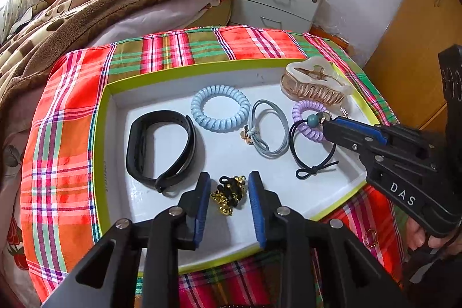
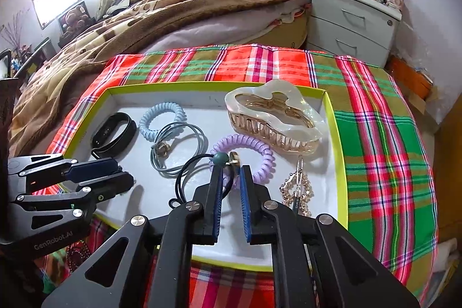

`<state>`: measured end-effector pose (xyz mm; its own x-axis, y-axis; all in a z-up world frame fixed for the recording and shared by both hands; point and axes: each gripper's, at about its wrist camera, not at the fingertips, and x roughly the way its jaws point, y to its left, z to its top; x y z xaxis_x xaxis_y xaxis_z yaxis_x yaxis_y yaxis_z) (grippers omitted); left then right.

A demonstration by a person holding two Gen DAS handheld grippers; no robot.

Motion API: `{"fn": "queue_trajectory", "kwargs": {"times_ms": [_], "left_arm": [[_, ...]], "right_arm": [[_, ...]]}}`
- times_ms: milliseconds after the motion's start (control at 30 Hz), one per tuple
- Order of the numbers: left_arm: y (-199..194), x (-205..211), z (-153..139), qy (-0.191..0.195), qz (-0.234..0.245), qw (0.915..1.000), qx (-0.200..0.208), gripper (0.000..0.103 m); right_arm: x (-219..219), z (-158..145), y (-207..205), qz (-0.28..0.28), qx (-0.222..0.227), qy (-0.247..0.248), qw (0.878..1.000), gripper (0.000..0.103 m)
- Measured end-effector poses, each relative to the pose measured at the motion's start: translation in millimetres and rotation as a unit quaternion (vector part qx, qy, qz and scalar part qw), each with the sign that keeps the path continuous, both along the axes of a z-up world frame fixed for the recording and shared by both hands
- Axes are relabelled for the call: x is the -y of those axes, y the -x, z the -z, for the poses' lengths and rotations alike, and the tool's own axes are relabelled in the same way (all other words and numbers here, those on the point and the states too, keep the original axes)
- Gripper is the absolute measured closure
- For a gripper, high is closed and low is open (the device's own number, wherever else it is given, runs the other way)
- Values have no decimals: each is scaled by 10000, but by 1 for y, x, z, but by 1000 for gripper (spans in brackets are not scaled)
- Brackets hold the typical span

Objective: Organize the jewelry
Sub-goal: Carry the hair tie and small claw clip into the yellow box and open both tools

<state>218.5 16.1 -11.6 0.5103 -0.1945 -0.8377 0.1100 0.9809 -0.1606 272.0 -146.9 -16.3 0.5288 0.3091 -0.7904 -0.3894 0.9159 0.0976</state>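
Right up close, the left gripper [image 1: 229,186] hangs over the near edge of the tray [image 1: 101,117], jaws spread with a black-and-gold beaded hair tie [image 1: 229,192] lying loose between them, pads not touching it. Over on the right, the right gripper [image 2: 231,172] has its jaws only slightly apart, tips at the black elastic tie [image 2: 184,172] with the teal bead [image 2: 218,157] and a small gold piece; the pads don't seem to be squeezing anything, so it reads as open.

Everything sits in that white tray with the lime green rim, on a plaid-covered surface [image 1: 57,134]. Far left in the tray is a black wristband [image 1: 161,146], then a pale blue coil hair tie [image 1: 220,111], a grey elastic tie [image 1: 268,129], and a lilac coil tie [image 2: 245,149] under the black elastic. Big cream claw clip [image 2: 274,117] sits at the far right corner, with a gold chain earring [image 2: 297,189] just near of it.
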Motion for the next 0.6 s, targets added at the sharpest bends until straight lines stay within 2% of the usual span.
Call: {"fn": "queue_trajectory", "kwargs": {"times_ms": [133,233,367,600], "left_arm": [[1,0,0,-17,-21,10000,-9,67],[3,0,-2,0,-65,10000,6,67],[9,-1,-8,-45,-52,9999,149,59],[21,-1,-16,-86,-88,9996,245,59]], "right_arm": [[0,-2,2,32,40,12,10000,85],[1,-3,3,43,57,-10,10000,85],[2,-5,5,69,80,-16,9999,85],[5,-11,14,75,199,-134,9997,84]]}}
